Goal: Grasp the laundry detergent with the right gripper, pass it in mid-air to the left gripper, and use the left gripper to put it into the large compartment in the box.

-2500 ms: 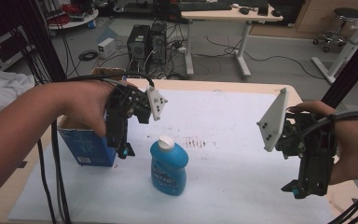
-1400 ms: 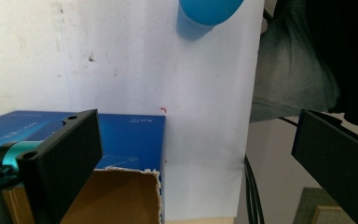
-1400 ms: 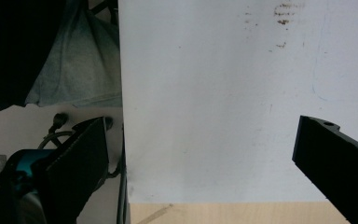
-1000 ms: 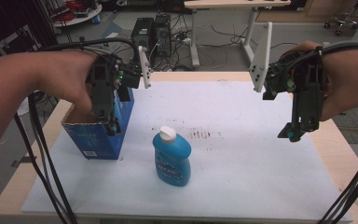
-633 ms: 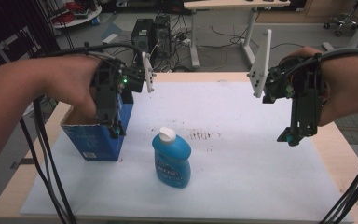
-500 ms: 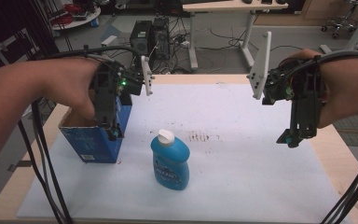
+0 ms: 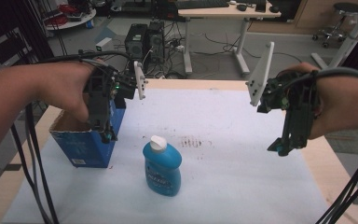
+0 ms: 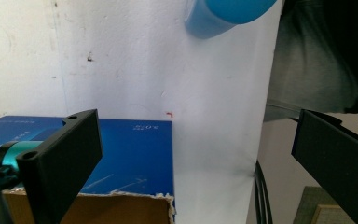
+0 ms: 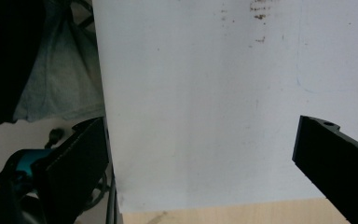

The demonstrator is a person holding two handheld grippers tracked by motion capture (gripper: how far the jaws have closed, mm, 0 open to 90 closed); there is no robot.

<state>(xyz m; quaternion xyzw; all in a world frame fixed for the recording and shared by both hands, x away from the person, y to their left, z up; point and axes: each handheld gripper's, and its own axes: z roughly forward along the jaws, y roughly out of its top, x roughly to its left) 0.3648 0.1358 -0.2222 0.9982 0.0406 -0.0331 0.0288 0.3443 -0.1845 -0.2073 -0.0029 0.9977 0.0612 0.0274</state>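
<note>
While the blue bottle [image 7: 162,168] lies on the white sheet [image 7: 223,154] much as it did half a second ago, white cap pointing away, the left gripper [image 7: 106,135] has barely shifted and hangs at the near right corner of the open blue box [image 7: 86,144], just left of the bottle. Its jaws stand wide apart and empty, pointing down. Farther right, the right gripper [image 7: 279,148] is still held high above the sheet, tilted downward, jaws likewise spread and empty.
</note>
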